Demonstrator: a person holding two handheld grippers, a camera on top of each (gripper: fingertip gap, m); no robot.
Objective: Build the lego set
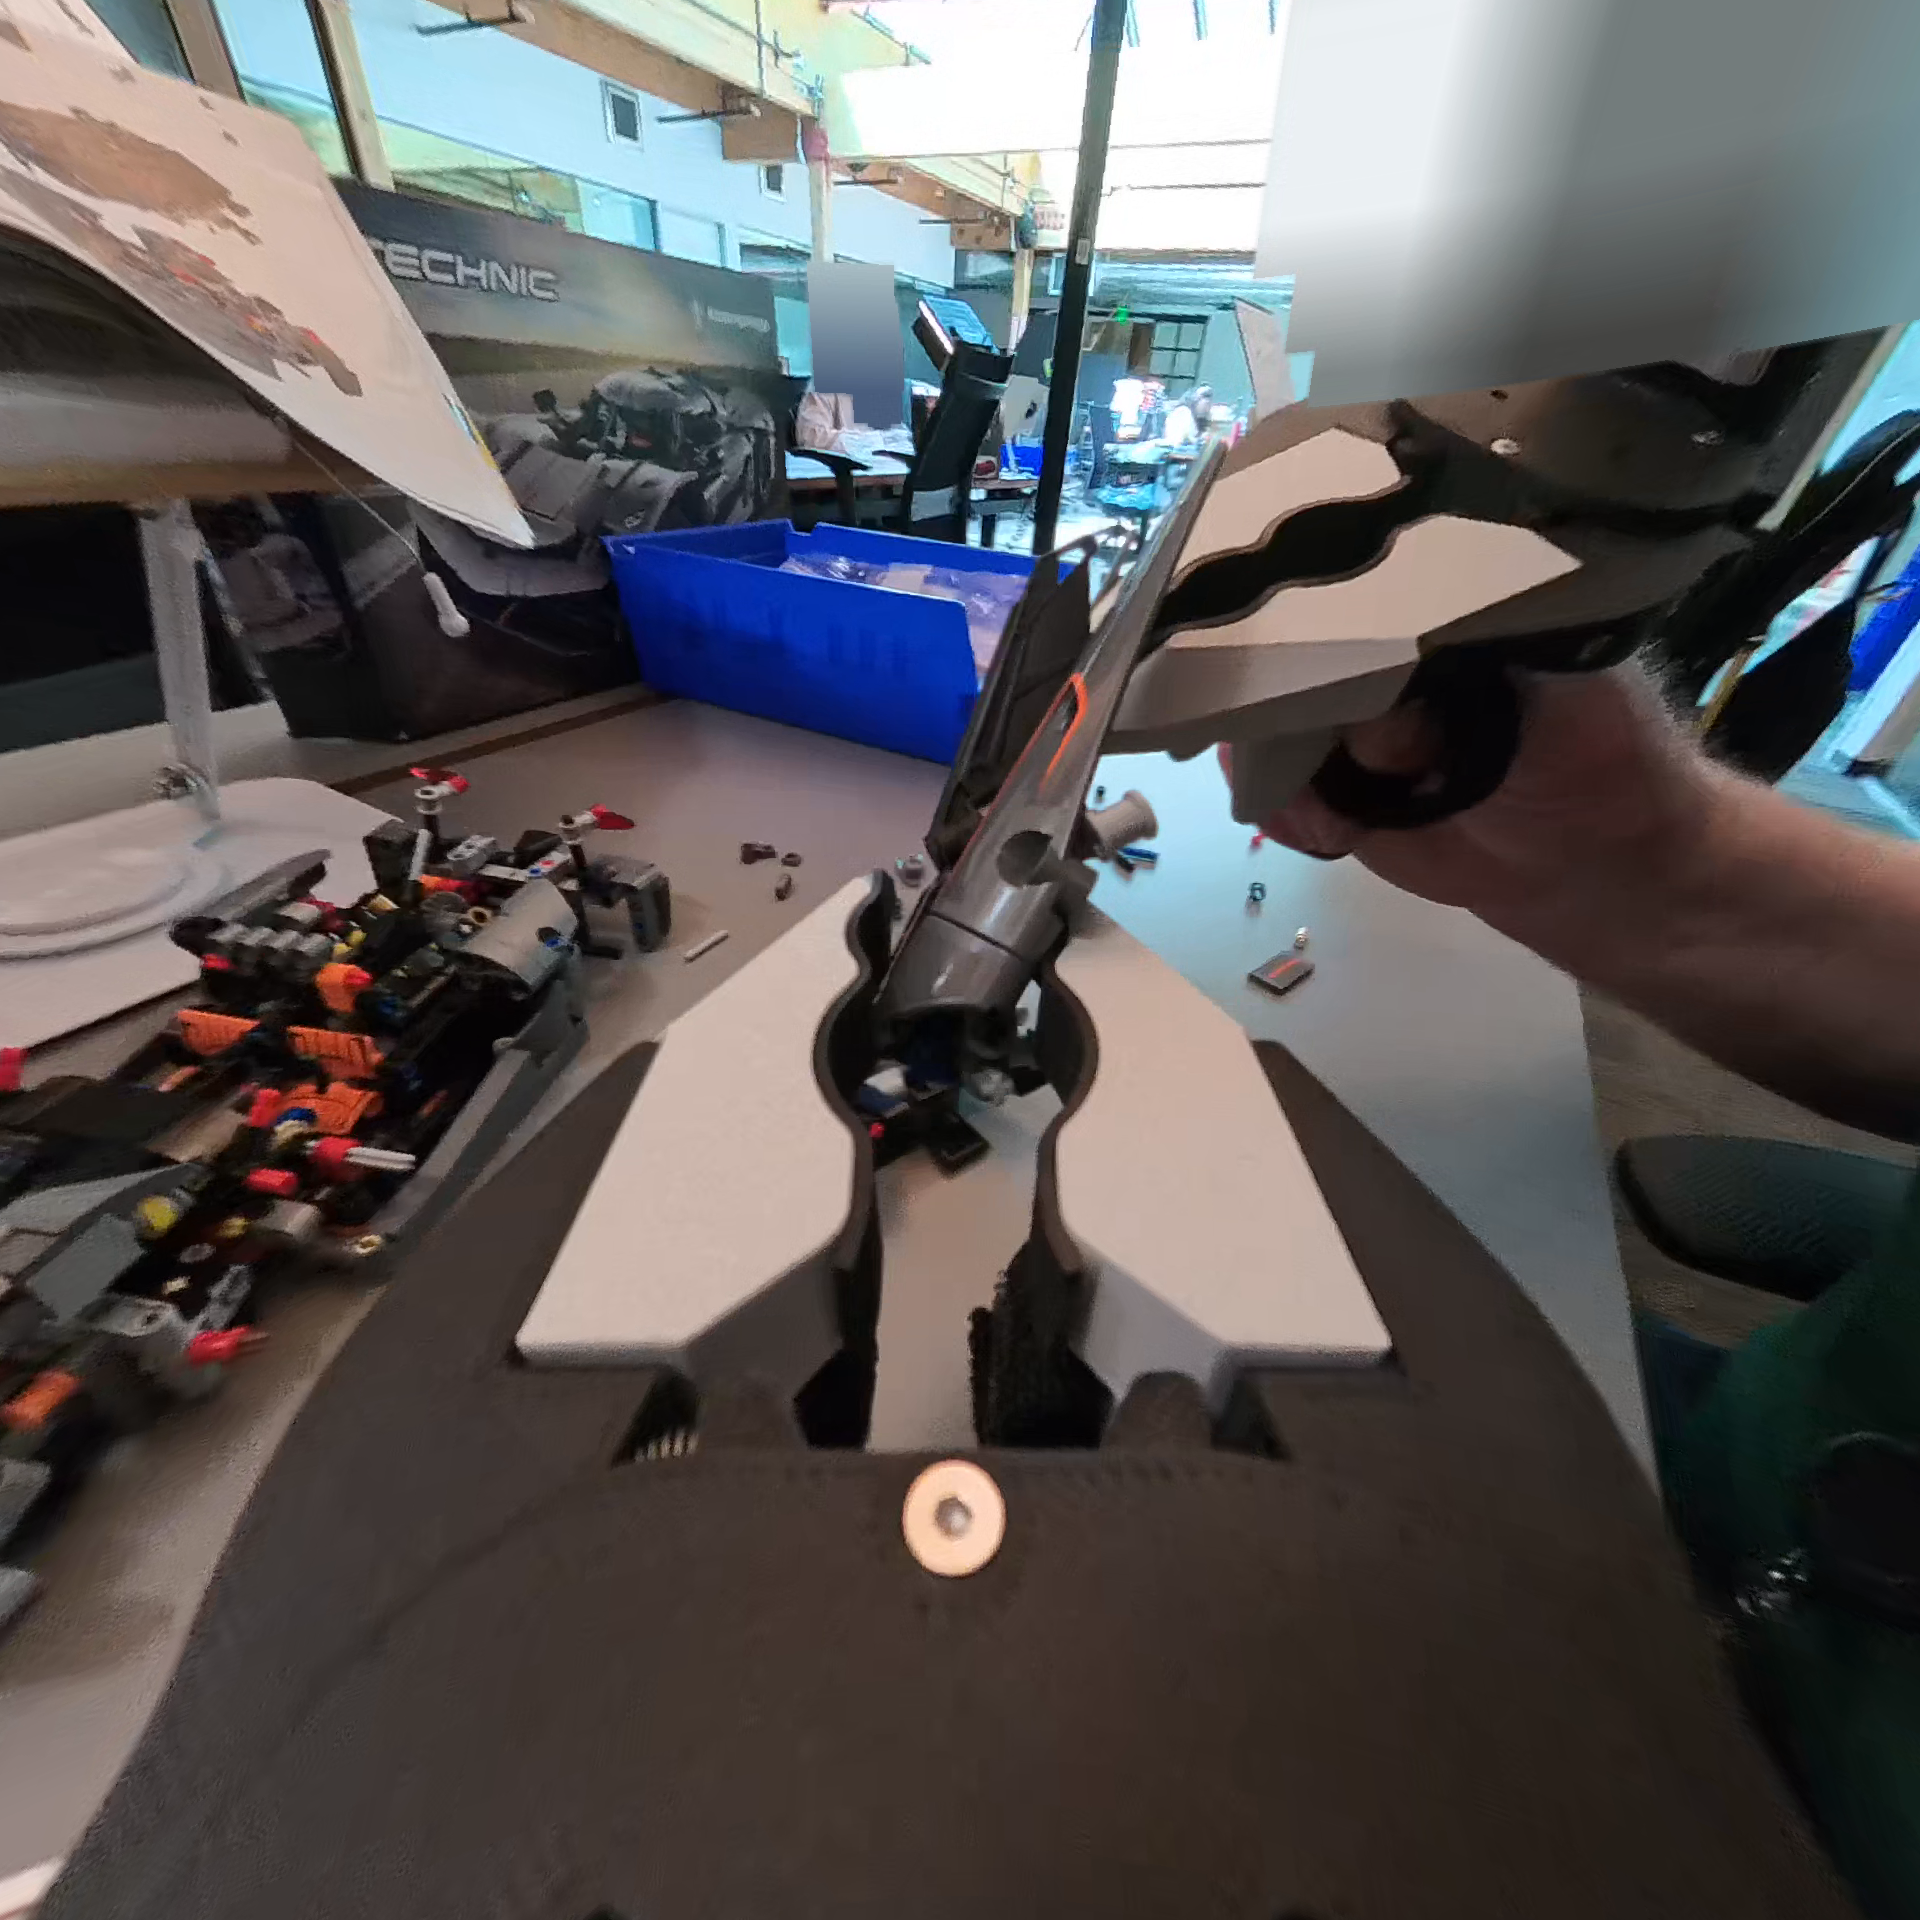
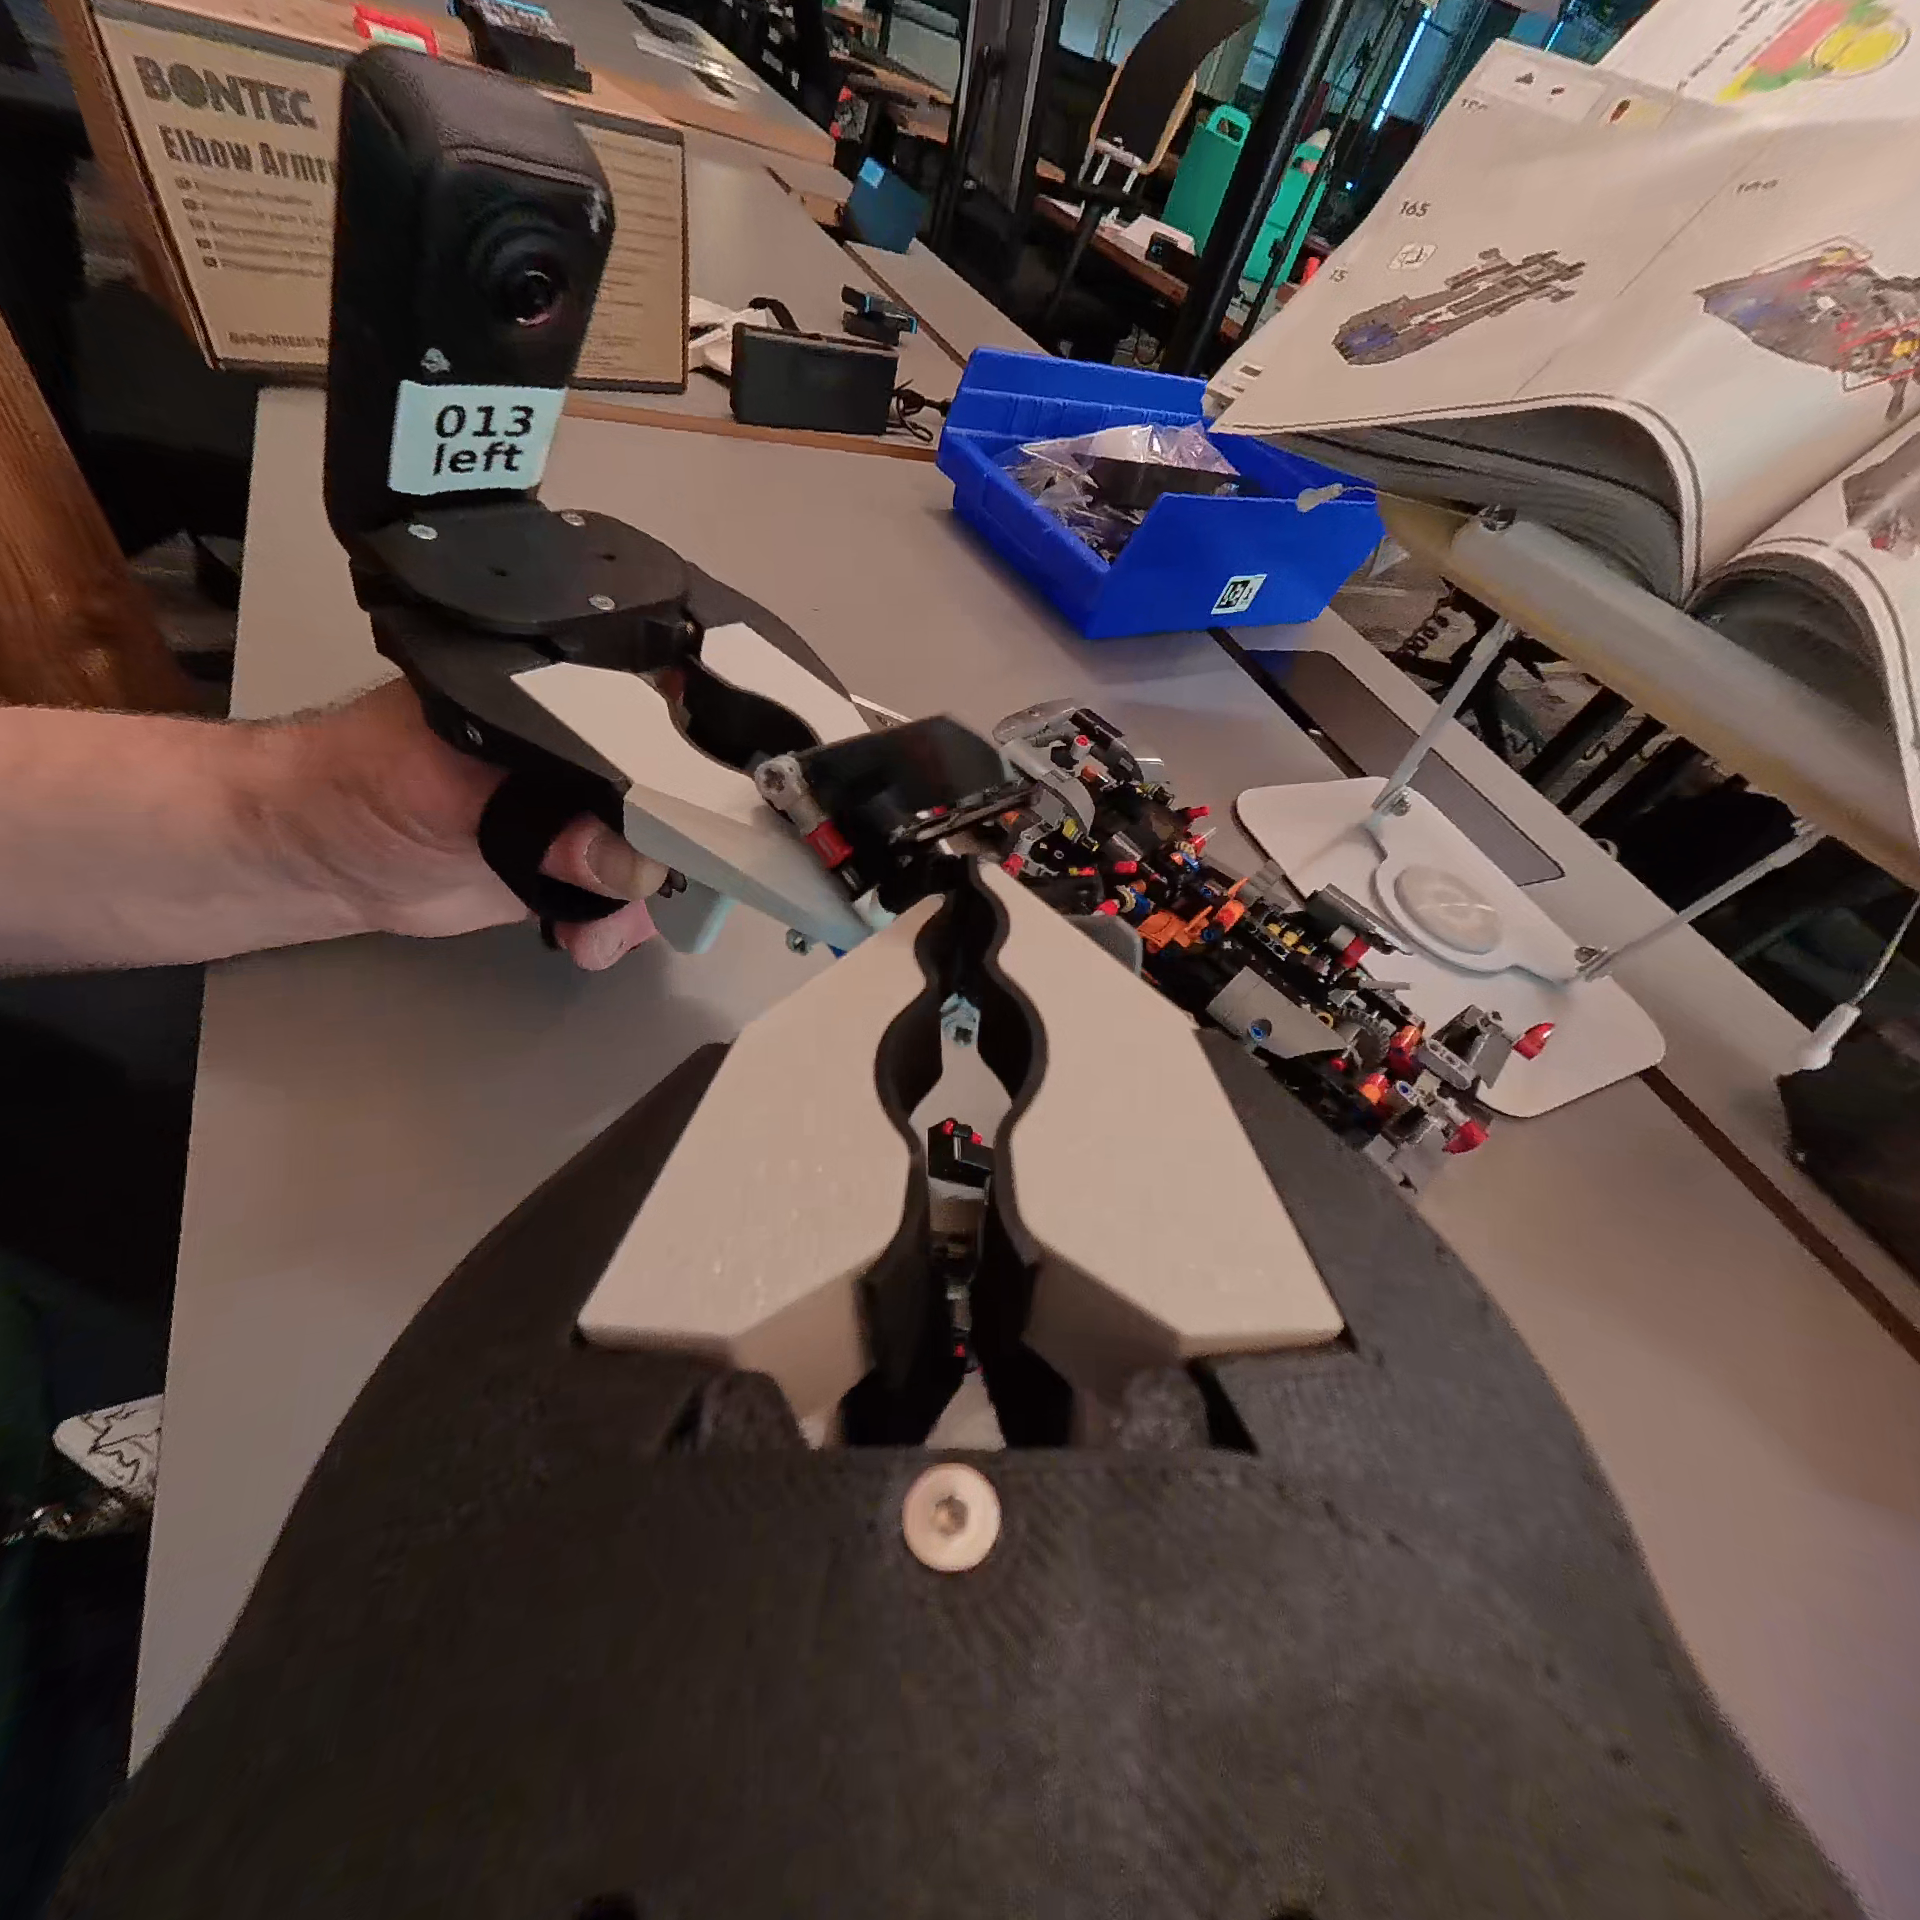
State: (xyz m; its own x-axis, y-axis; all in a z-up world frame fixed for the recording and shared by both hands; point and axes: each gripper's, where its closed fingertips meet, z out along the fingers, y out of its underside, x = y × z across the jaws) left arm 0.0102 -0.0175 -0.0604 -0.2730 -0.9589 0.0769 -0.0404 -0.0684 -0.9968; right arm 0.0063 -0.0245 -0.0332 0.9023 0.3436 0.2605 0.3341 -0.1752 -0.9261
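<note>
A long grey Lego panel sub-assembly (image 1: pixel 1003 862) with an orange stripe is held up above the table between both grippers. My left gripper (image 1: pixel 971 935) is shut on its lower end, where blue and black pins show between the fingers. My right gripper (image 1: pixel 1169 613) is shut on its upper end. In the right wrist view the panel (image 2: pixel 904 769) is seen edge-on, running from the left gripper (image 2: pixel 842 821) into my right gripper (image 2: pixel 966 883). The large main model (image 1: pixel 343 1018), black and grey with orange and red parts, lies on the table; it also shows in the right wrist view (image 2: pixel 1247 935).
An open instruction manual (image 2: pixel 1610 312) rests on a white stand (image 2: pixel 1455 914) over the model. A blue bin (image 1: pixel 810 623) with plastic bags and the set's box (image 1: pixel 582 395) stand behind. Small loose pieces (image 1: pixel 1283 971) lie on the grey table (image 1: pixel 727 769). A cardboard box (image 2: pixel 208 208) stands far left. The grippers are tip to tip, or close to it.
</note>
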